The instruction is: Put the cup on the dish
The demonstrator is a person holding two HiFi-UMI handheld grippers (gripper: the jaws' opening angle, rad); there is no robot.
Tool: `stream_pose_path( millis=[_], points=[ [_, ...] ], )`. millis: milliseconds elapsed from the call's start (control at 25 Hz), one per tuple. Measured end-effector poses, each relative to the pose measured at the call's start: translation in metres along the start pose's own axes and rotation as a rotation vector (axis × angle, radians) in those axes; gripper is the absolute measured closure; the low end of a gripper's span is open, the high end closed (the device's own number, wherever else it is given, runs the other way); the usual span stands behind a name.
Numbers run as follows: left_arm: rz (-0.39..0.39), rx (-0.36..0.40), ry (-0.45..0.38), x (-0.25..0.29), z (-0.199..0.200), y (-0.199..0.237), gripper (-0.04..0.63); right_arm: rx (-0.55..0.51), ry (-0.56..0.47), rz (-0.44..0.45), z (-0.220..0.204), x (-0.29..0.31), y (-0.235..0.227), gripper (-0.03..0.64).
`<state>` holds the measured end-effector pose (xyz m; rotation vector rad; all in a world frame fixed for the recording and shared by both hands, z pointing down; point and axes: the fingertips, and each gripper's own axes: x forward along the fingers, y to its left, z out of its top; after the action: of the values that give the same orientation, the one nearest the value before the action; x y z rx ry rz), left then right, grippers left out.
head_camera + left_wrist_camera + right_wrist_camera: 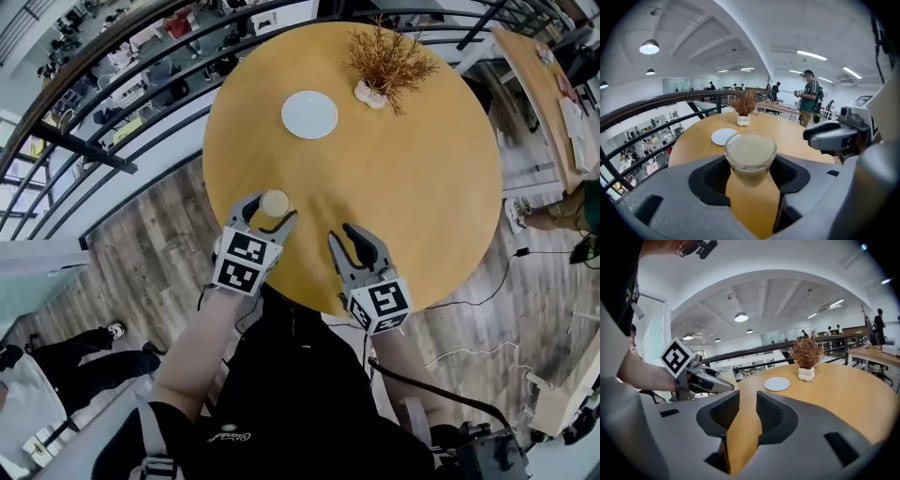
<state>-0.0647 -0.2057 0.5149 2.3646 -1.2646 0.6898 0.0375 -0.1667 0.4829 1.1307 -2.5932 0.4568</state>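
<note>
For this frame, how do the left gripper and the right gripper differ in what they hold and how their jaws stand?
The left gripper is closed on the cup, while the right gripper has nothing between its jaws, only bare table. The left gripper's jaws stand wide around the cup, whereas the right gripper's leave a narrow gap. The left gripper is nearer the dish than the right gripper. Both are over the table's near edge and point toward the dish.

The table [403,187] is smooth wood with a soft sheen. The cup [750,157] looks like clear, glossy glass. The dish [309,114] is white and smooth. The right gripper [745,404] is matt grey plastic, its pads [721,416] black and rough.
</note>
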Motion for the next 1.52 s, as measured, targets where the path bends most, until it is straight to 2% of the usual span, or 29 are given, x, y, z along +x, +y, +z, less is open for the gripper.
stream_pose_path(
  millis=[240,720,1120,1520],
  points=[
    [0.023,0.011,-0.027,0.052,0.029,0.037,0.335,0.017,0.027,-0.036,-0.014,-0.002,-0.014,0.507],
    [0.048,0.042,0.003,0.152,0.053,0.081,0.336,0.053,0.040,-0.086,-0.027,0.014,-0.048,0.506],
    [0.064,0.045,0.005,0.198,0.072,0.116,0.336,0.043,0.030,-0.073,-0.022,0.054,-0.057,0.506],
    [0.053,0.057,0.019,0.232,0.080,0.124,0.336,0.055,0.036,-0.078,-0.027,0.068,-0.063,0.506]
  ],
)
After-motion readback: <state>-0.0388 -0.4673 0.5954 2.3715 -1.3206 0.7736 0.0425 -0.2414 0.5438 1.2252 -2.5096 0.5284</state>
